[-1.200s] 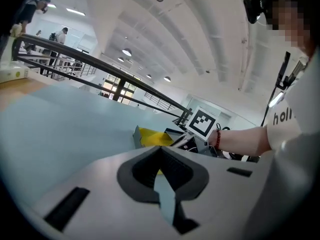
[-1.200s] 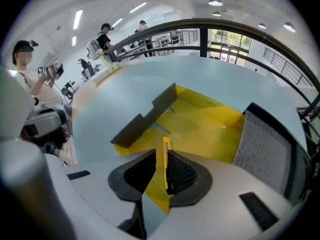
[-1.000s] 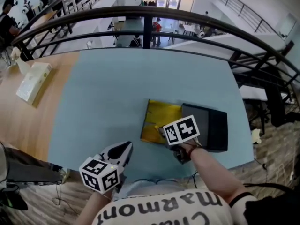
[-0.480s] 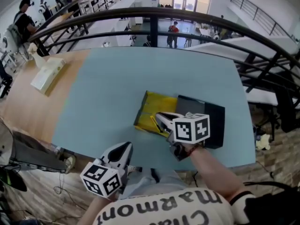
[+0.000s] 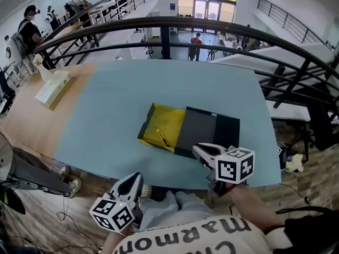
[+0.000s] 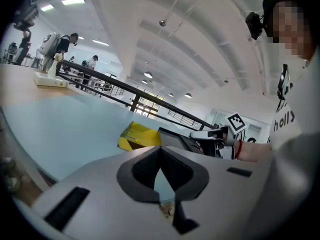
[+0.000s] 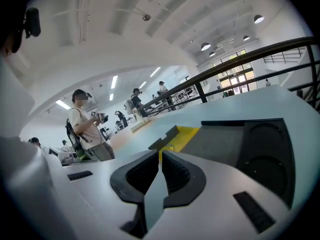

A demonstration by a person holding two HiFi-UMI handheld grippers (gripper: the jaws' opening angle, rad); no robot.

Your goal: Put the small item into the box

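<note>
Lying inside the yellow tray of the box [image 5: 168, 119], near its front wall, is the small item [image 5: 161, 137], a thin yellow stick too small to identify. The dark lid [image 5: 206, 132] spreads flat to the tray's right. The box sits near the front edge of the blue table [image 5: 116, 97], with bare surface to its left and beyond it. The right gripper [image 5: 200, 151] is at that front edge, just beside the lid's corner, jaws together and empty. The left gripper [image 5: 136, 178] is off the table, below the edge, jaws likewise closed on nothing. Both gripper views hide the item behind the tray wall.
</note>
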